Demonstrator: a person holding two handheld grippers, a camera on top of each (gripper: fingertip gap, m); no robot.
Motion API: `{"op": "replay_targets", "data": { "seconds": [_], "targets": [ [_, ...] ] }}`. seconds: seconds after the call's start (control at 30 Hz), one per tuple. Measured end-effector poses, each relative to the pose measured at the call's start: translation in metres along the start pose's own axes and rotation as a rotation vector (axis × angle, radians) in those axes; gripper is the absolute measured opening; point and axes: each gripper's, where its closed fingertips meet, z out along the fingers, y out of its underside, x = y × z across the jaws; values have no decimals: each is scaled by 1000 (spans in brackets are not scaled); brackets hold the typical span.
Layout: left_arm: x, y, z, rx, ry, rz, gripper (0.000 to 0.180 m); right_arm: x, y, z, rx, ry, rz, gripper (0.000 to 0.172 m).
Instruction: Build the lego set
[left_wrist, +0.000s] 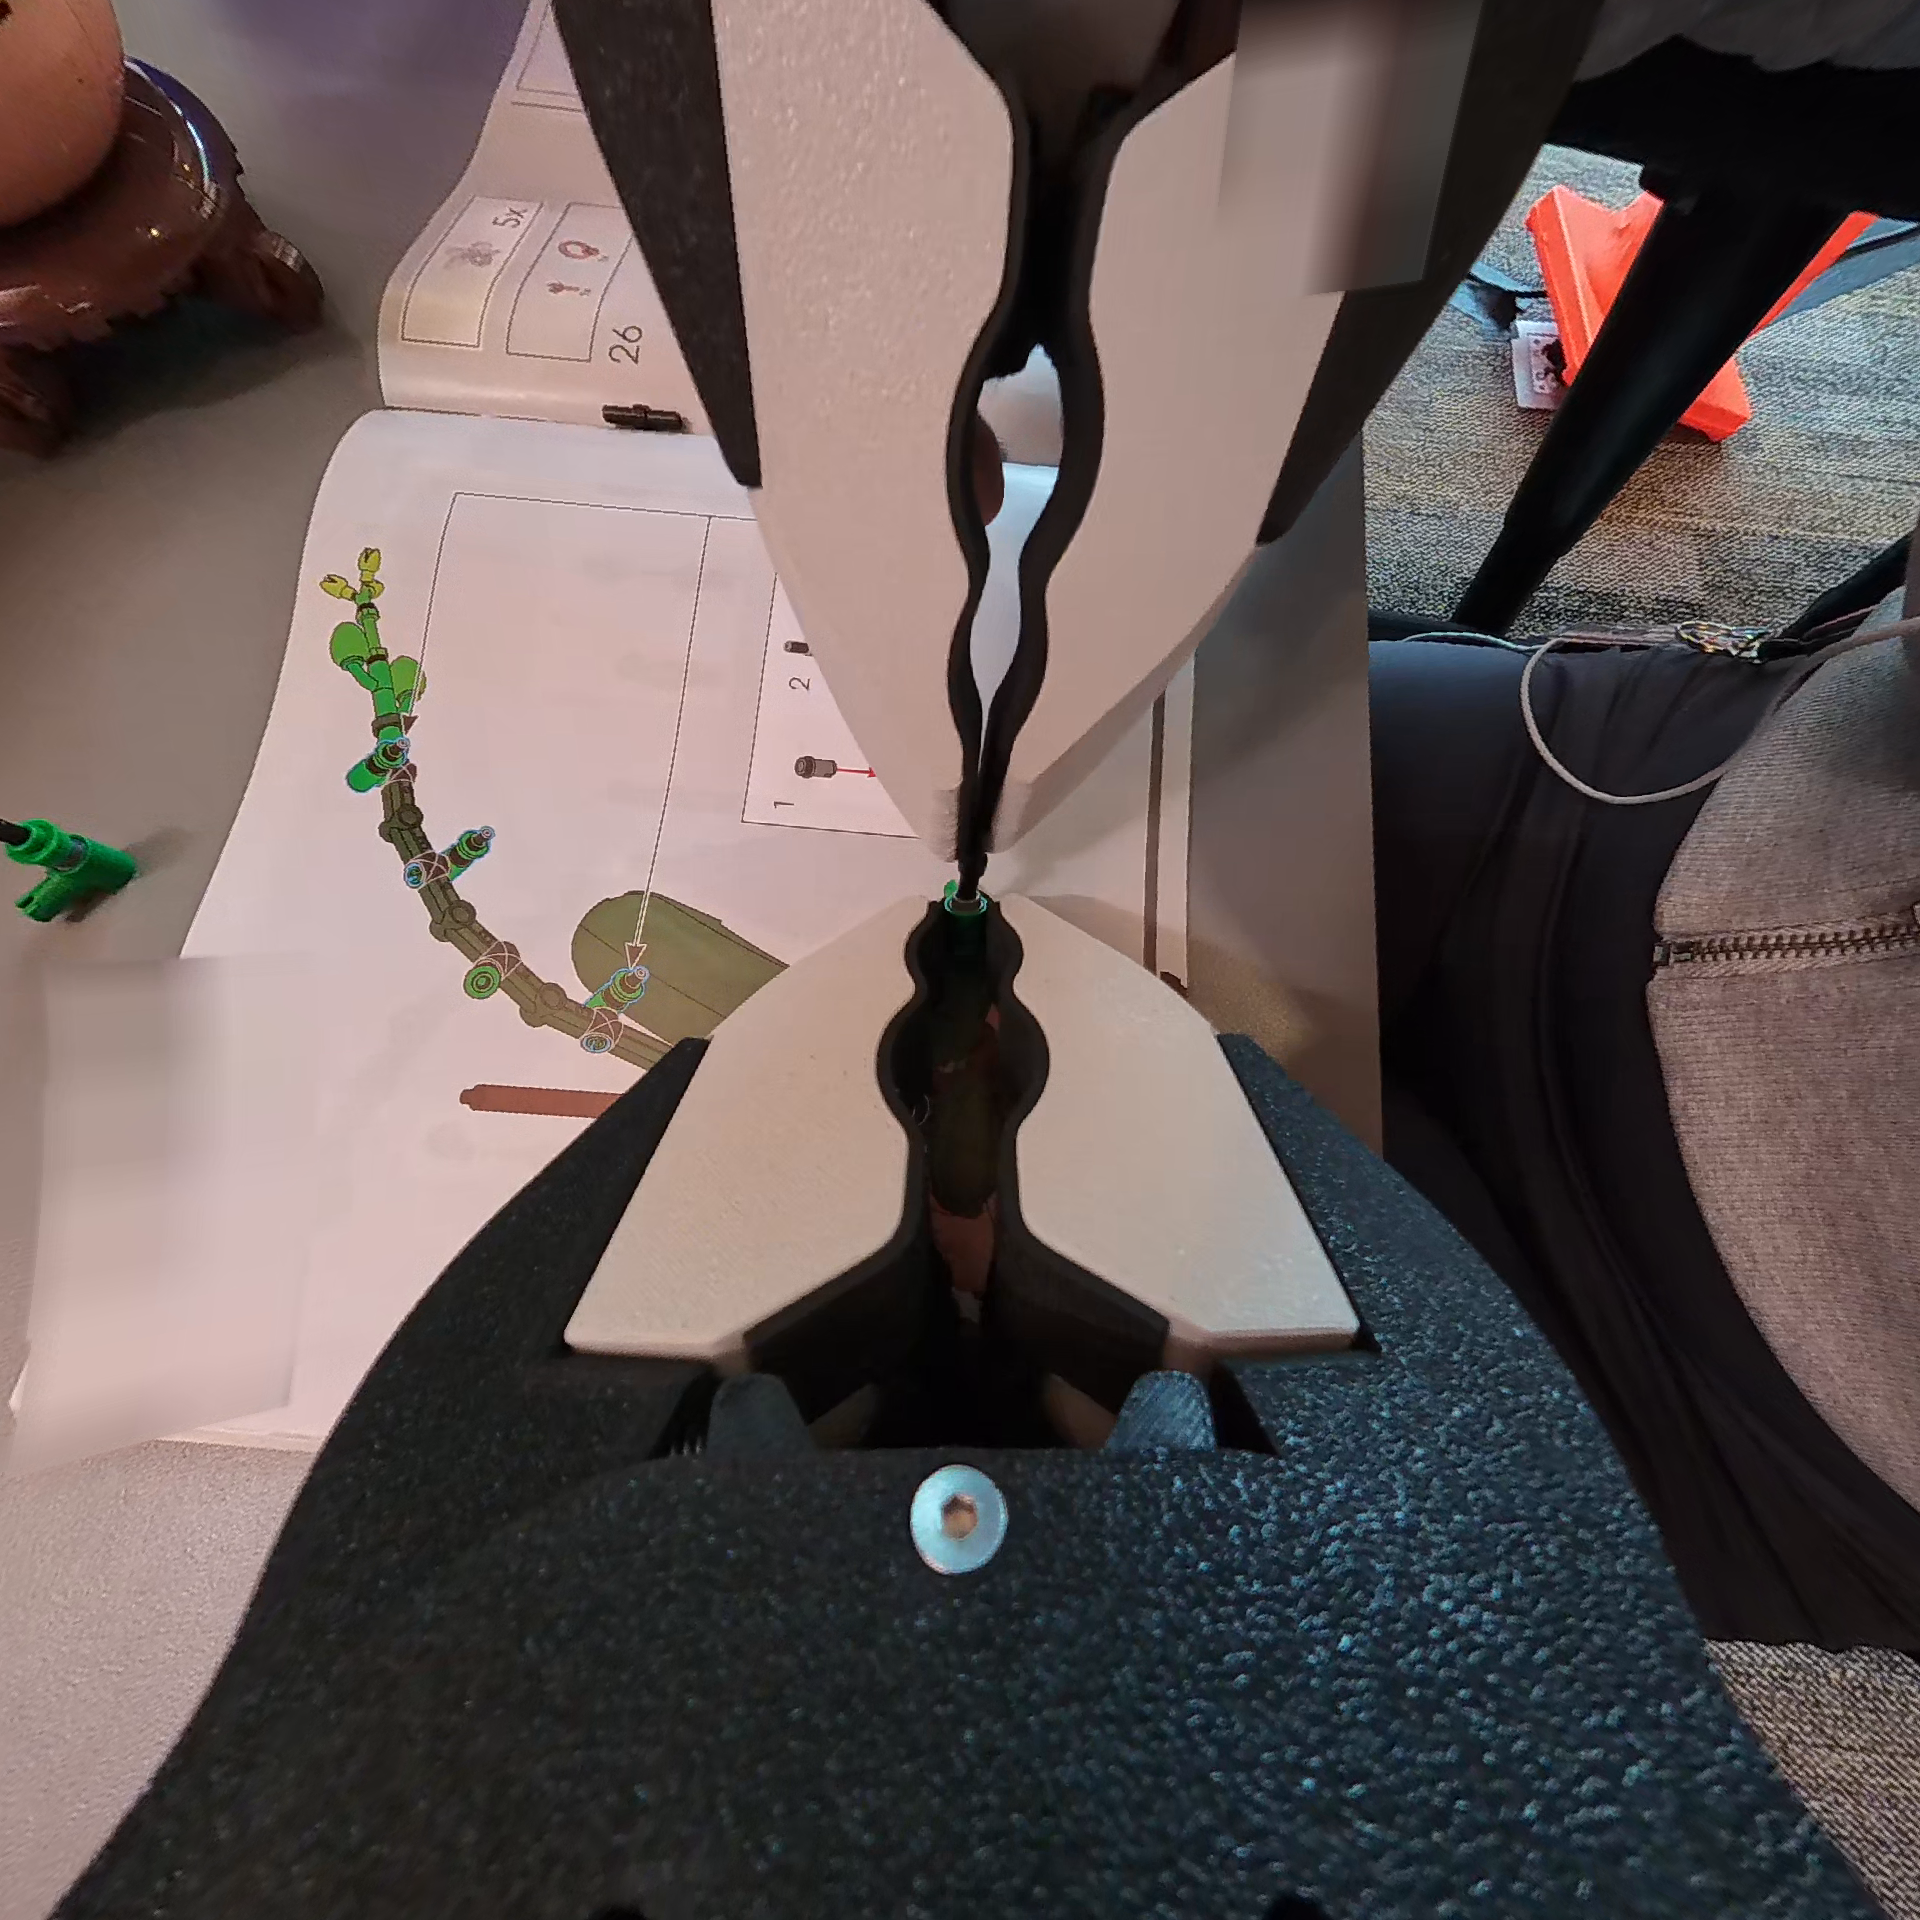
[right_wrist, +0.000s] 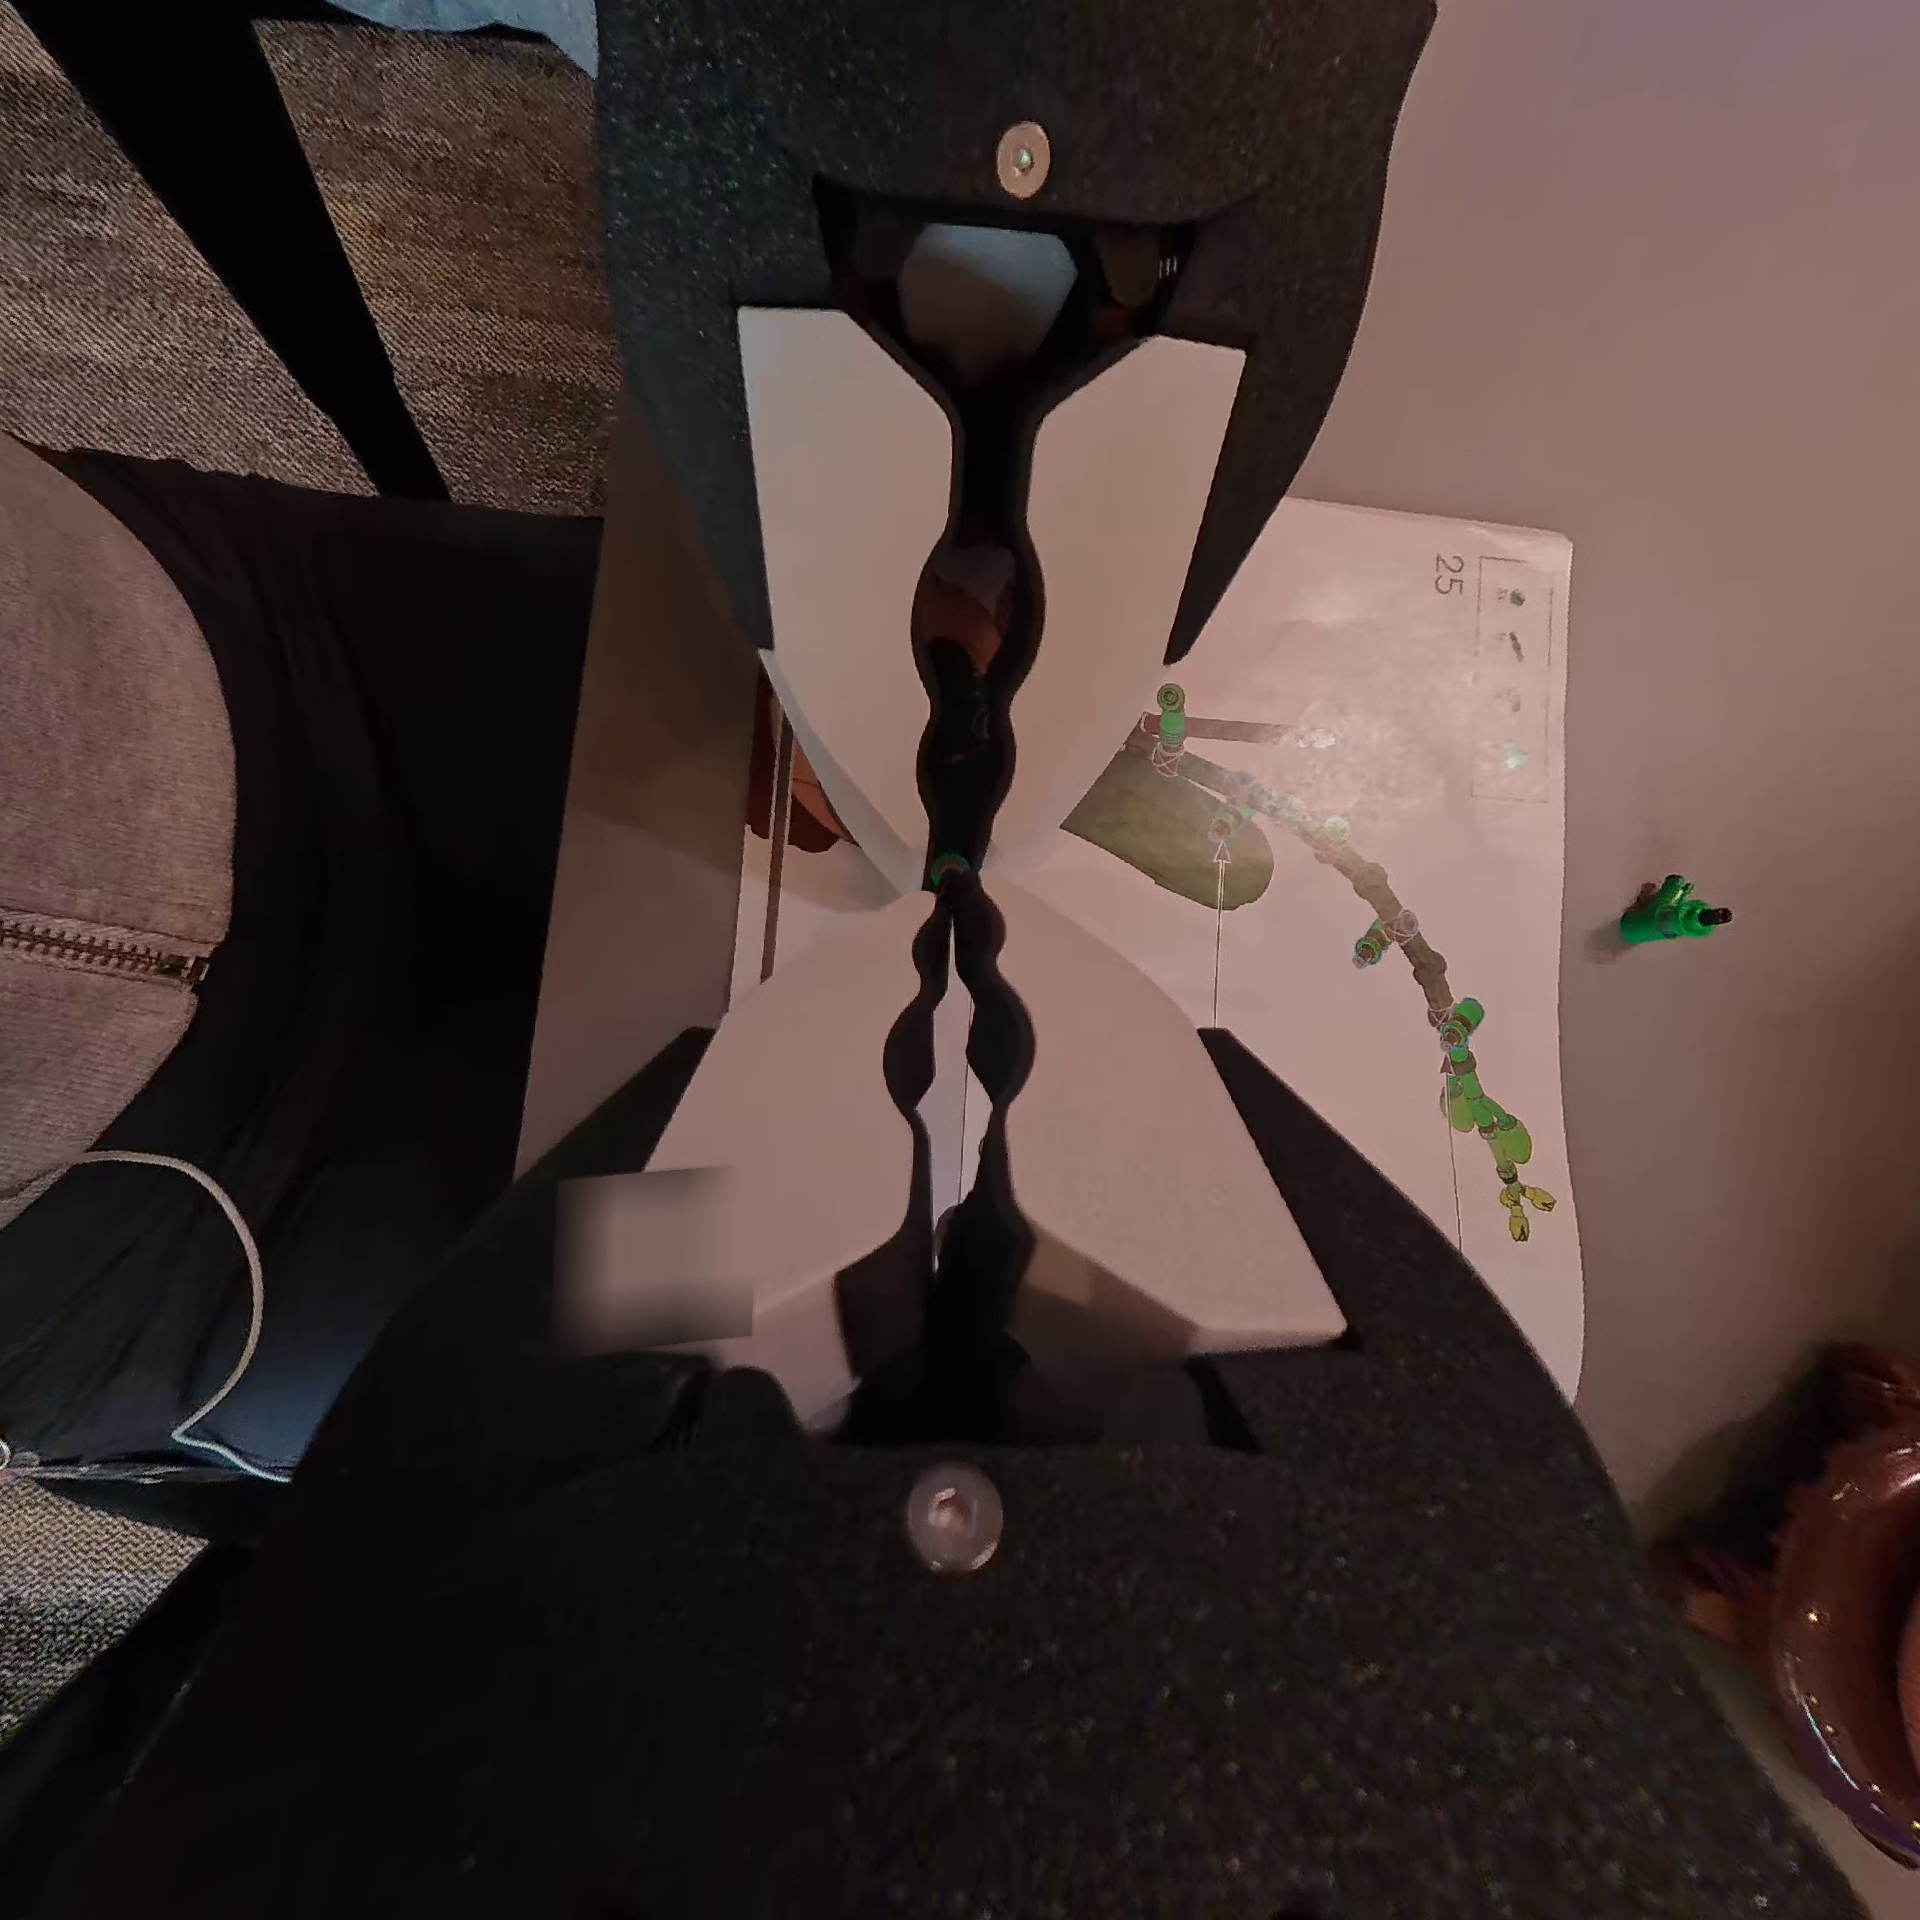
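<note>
While we are holding both grippers tip to tip above the open instruction booklet, the two small parts are meeting but are not yet seated. Our left gripper is clamping a dark stem piece lengthwise between its pads, with the piece's bright green end poking out at the fingertips. Our right gripper is coming in from the far side with its fingers pressed together on what looks like a thin black pin. The pin's free tip is touching the green end. We cannot tell how deep it is sitting, if at all.

To the left on the grey table, well apart from the grippers, a loose green piece is lying with a black pin of its own sticking out. A small black part is resting at the booklet's fold, farther off.

One container is showing: a brown pot is standing at the far left corner of the table, with something round and brown rising from it. We cannot make out what else it holds.

To the right, off the table, a person's grey garment and an orange object on the carpet are showing.
</note>
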Motion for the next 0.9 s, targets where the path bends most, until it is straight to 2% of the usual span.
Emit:
{"op": "replay_targets", "data": {
  "seconds": [0.33,0.4,0.7,0.77,0.83,0.9],
  "targets": [
    [0,0,0,0,0,1,6,0,0,1,-2,6,22,0],
    [0,0,0,3,2,1,6,-8,10,13,-46,-42,21,0],
    [-1,0,0,1,-8,5,6,4,7,1,35,-18,68,0],
    [-1,0,0,1,-9,6,6,19,6,-28,74,62,110,0],
    [-1,0,0,1,-12,7,6,43,14,-80,142,204,196,20],
    [0,0,0,1,-10,5,6,59,39,-133,149,371,283,30]
  ]
}}
